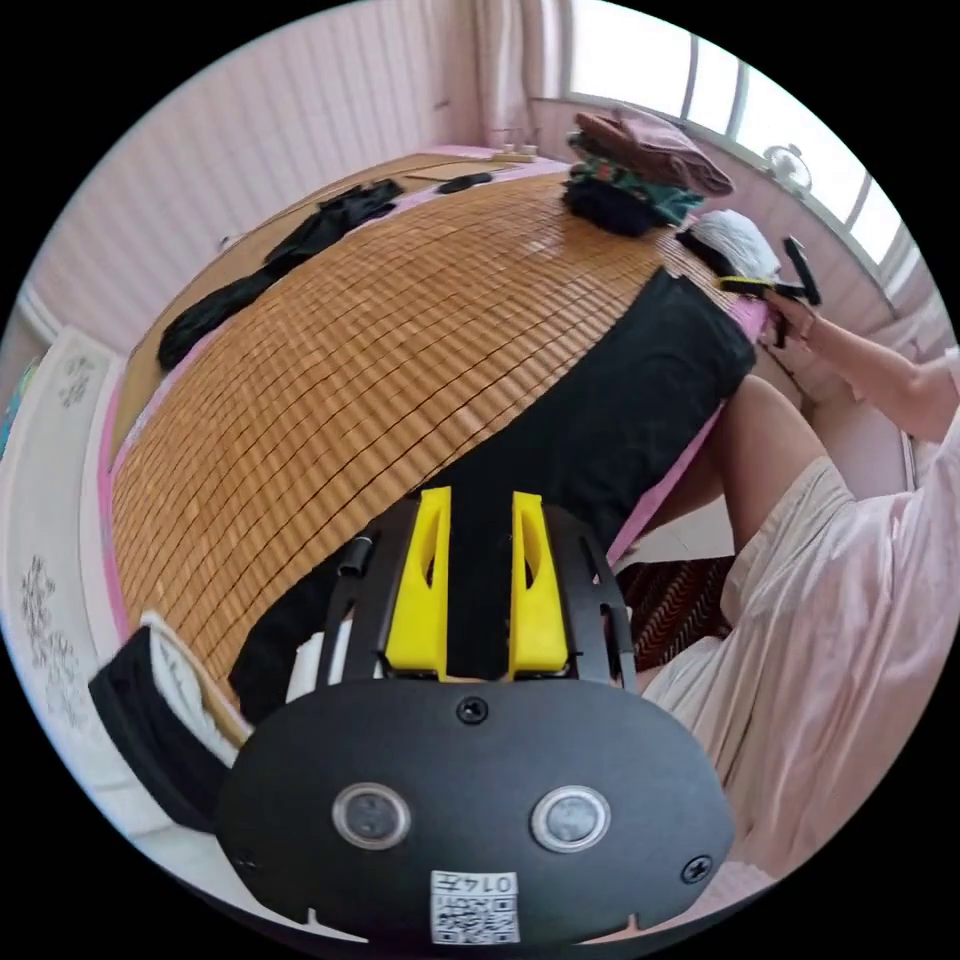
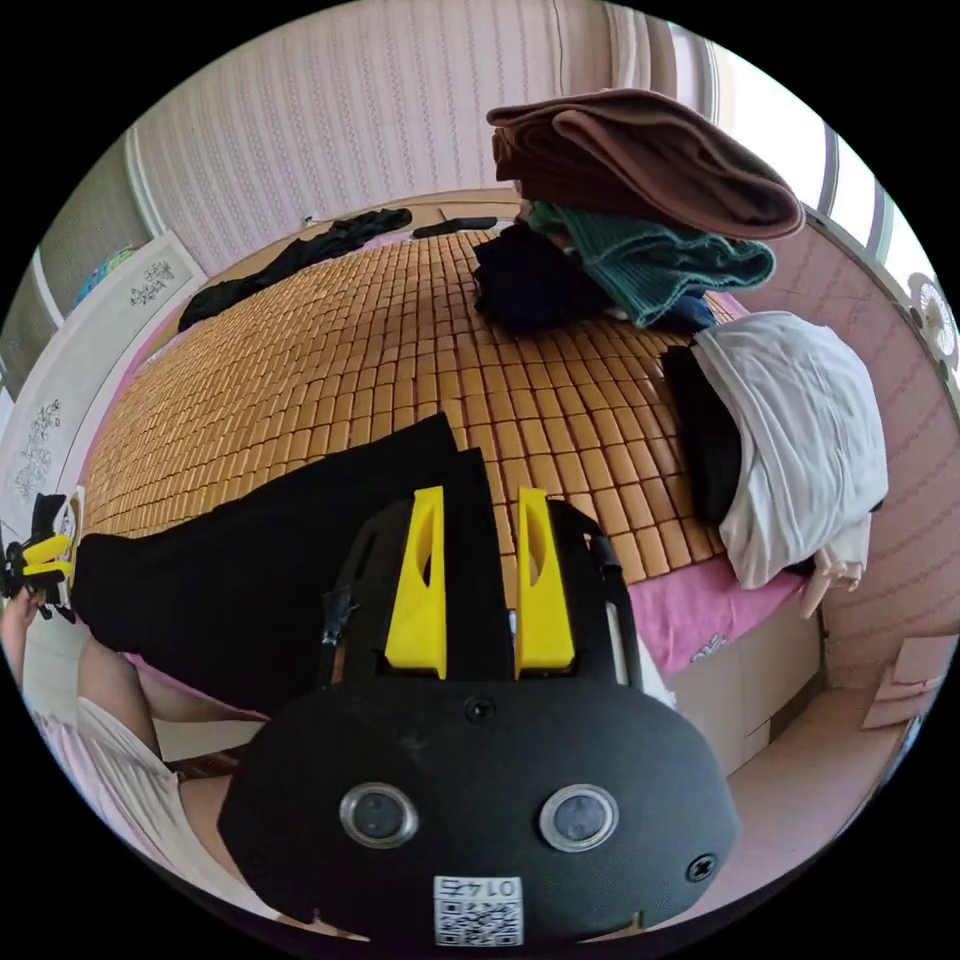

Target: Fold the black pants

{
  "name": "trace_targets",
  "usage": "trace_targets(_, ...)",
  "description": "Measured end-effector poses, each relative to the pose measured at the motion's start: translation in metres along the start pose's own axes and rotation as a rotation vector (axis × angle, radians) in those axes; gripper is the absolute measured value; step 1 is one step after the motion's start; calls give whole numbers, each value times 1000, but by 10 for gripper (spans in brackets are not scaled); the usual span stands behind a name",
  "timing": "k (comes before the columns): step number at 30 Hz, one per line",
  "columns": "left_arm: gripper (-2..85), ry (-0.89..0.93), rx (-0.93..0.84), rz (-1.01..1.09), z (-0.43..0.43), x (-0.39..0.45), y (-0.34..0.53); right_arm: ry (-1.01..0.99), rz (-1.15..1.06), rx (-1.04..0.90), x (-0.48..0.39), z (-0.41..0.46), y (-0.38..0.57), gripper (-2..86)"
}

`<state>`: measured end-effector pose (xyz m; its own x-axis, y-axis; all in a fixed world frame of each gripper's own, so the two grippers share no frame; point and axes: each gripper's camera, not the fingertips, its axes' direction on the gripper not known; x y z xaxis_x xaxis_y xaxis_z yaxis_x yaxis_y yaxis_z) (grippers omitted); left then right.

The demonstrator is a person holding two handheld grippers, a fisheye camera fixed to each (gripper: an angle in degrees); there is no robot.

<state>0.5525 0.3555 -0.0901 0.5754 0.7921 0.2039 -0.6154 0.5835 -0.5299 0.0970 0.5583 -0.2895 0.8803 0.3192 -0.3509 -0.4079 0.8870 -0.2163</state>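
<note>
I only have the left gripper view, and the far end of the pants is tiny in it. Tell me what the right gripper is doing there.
Observer: The right gripper hovers over the end of the black pants with its jaws apart. Fabric and bamboo mat show through the gap.
Operator: Describe that end's edge.
Observer: It looks stepped, with one layer's corner lying past the other.
Operator: Report what lies beyond it.
Observer: A white garment lies on a black garment at the bed's corner. Both are apart from the pants, with bare mat between.
</note>
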Motion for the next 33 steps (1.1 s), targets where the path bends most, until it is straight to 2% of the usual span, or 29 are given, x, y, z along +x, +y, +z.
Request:
trace_targets(3, 104, 30, 5, 107, 50, 47, -76, 17, -15, -107, -5, 34, -17, 68)
trace_targets(5, 113, 88, -38, 115, 82, 65, -113, -56, -57, -63, -6, 28, -15, 27)
trace_targets(7, 109, 122, -162, 146, 120, 86, -151, -57, -75, -44, -7, 18, -10, 18)
trace_targets(9, 93, 78, -216, 211, 140, 101, -167, -74, -98, 1, -5, 0, -6, 13)
trace_targets(14, 17, 61, -180, 271, 137, 118, -180, -157, -162, 95, 1, -50, -23, 13)
trace_targets(16, 8, 89, -138, 245, 125, 118, -179, -201, -144, 72, 0, -48, -43, 20)
trace_targets(19, 20, 51, -113, 194, 122, 116, -178, -110, -139, -41, -9, -18, -65, 41)
trace_targets(21, 37, 16, -146, 182, 129, 116, -179, -48, -86, -119, -5, -7, -63, 49)
trace_targets(23, 52, -10, -170, 146, 133, 112, -179, -97, -27, -88, 8, -22, -40, 57)
trace_targets(30, 60, 40, -60, 103, 100, 112, -137, -122, 317, -59, 43, -54, 89, 94)
trace_targets(33, 60, 99, -79, 62, 102, 120, -109, -235, 474, -91, 48, -39, 113, 94)
